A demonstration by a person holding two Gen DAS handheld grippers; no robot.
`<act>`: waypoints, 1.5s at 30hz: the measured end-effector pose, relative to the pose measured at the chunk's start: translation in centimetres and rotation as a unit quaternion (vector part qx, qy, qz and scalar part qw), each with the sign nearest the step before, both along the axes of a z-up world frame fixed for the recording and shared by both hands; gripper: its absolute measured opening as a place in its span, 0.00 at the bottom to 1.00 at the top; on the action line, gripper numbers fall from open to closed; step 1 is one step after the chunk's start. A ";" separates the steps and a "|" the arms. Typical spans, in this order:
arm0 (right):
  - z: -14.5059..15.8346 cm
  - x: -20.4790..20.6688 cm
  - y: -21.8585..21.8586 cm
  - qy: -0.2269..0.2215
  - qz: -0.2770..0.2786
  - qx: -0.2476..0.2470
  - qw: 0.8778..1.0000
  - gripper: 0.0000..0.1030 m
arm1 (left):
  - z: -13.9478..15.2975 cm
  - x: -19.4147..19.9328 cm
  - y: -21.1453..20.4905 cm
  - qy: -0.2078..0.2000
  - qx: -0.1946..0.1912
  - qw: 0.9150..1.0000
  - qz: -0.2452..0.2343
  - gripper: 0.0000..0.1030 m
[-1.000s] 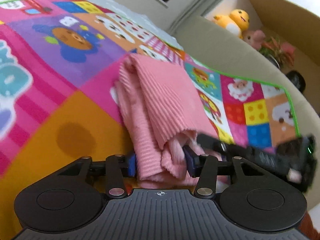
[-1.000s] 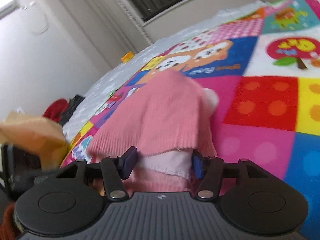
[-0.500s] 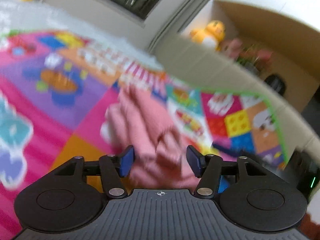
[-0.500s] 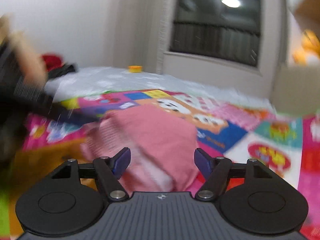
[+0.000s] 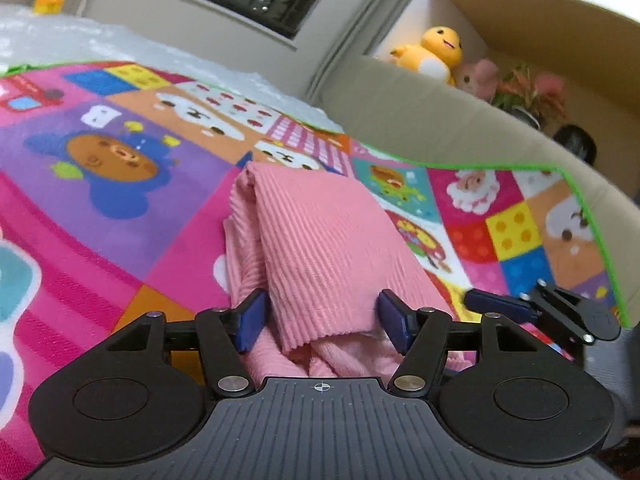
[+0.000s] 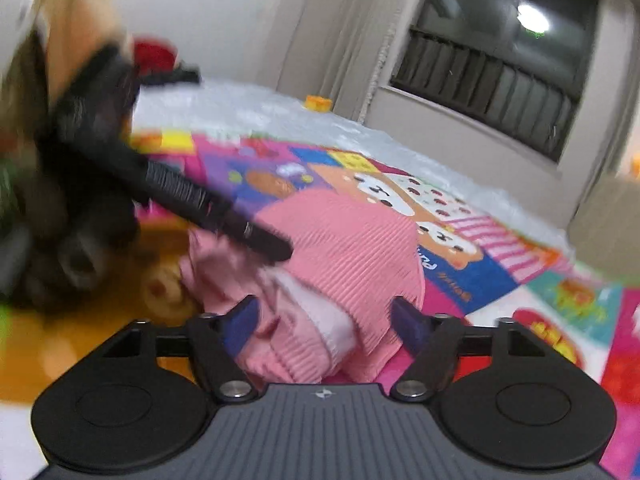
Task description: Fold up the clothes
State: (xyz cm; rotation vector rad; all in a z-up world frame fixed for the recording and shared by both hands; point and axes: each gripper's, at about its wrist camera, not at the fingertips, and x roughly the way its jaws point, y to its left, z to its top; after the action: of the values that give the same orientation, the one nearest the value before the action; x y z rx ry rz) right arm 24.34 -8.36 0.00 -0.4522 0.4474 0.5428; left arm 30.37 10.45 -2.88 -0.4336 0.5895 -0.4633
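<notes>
A pink ribbed garment (image 5: pixel 324 240) lies folded into a thick bundle on a colourful play mat (image 5: pixel 100 200). The left gripper (image 5: pixel 320 316) and the right gripper (image 6: pixel 324 320) are both spread wide, grasping nothing. Any tidying should press loose front layers flat without dragging the bundle.

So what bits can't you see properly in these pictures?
- Left wrist view: the near end of the pink ribbed folded garment is hidden behind the left hand-held gripper.
- Right wrist view: everything at the left edge is motion-blurred, so what is there is unclear.
- Right wrist view: the small orange block is too small to identify.
</notes>
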 end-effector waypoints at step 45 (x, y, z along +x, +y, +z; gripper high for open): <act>0.2 13.7 3.1 0.124 -0.170 0.065 0.976 0.96 | -0.6 -0.3 0.9 0.014 0.019 1.000 0.004 0.82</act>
State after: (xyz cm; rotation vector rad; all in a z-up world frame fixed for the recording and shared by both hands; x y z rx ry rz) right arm 38.06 -5.31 0.17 -0.1751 0.7084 0.2942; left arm 30.08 11.37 -3.52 -0.4076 0.6228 -0.4389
